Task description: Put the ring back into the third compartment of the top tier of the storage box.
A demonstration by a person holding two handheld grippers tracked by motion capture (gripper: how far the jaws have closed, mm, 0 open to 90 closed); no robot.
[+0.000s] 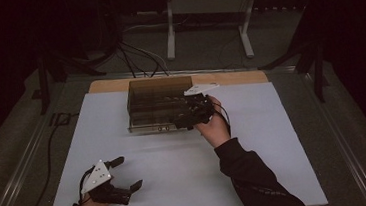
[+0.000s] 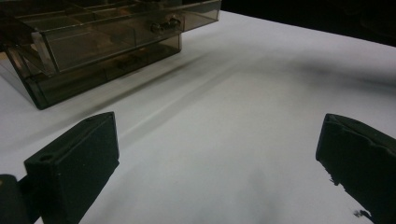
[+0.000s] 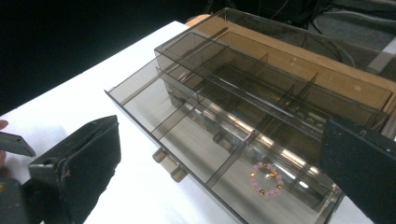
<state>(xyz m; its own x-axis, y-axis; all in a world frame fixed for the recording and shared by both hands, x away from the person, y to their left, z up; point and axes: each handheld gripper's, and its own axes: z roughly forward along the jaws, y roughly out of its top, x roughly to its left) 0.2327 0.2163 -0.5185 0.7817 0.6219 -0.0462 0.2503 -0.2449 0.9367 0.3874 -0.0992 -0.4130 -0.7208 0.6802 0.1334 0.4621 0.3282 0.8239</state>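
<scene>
A smoky see-through drawer box (image 1: 153,103) stands at the back middle of the white table top (image 1: 177,178). Its upper drawer (image 3: 187,126) is pulled out toward me, with two small knobs (image 3: 170,165) on its front. A pink bead bracelet (image 3: 266,179) with gold beads lies in the drawer's right compartment. My right gripper (image 1: 185,118) hovers over the drawer's right end, open, with nothing between its jaws; the bracelet lies just below them. My left gripper (image 1: 130,172) rests near the front left of the table, open and empty, pointing toward the box (image 2: 93,42).
A wooden table edge (image 1: 229,78) shows behind the box. Beyond the table, a white metal stand (image 1: 202,6) and black cables (image 1: 137,57) sit on the floor. A cable (image 1: 48,140) runs along the table's left side. Bare white surface lies between the two grippers.
</scene>
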